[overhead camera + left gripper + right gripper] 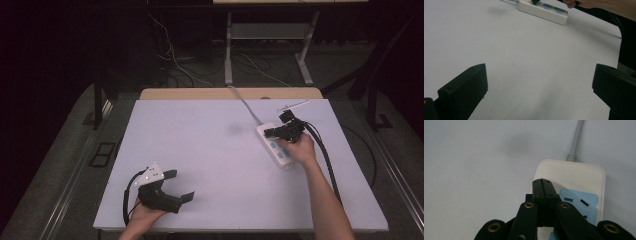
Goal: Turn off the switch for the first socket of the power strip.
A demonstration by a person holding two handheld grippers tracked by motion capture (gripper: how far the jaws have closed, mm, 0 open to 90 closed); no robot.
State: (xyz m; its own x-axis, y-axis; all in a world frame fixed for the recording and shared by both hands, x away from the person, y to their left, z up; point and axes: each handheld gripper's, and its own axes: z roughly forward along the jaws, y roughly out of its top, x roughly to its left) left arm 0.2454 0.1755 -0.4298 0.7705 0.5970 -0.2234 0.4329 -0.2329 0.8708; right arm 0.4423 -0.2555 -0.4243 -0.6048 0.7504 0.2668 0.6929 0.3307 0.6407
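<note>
On the right half of the white table (pixel 210 150), a white power strip (pixel 274 145) is lying at a slant, its grey cord (pixel 245 104) running off toward the far edge. Its top is carrying pale blue socket panels (pixel 579 203), and the right gripper view is showing one of them just beside the jaw tips, with the cord's ribbed collar entering the strip's far end. The right gripper (pixel 271 133) is hovering over that far end, held in the person's right hand (pixel 300 148), and its 2 jaws are pressing flat against each other with nothing between them. Whether the tips are actually touching the strip's casing cannot be told from these views, though in the left gripper view a black tip is sitting right at the first blue panel.

Near the front left corner, the left gripper (pixel 182 186) is resting low over bare table, well apart from the strip, gripped by the left hand (pixel 145 214) coming in from the bottom edge. Its 2 jaws are standing wide apart and are holding nothing, with plain white surface lying between them in its own view. A black cable (pixel 325 155) is trailing from the right gripper back along the forearm.
</note>
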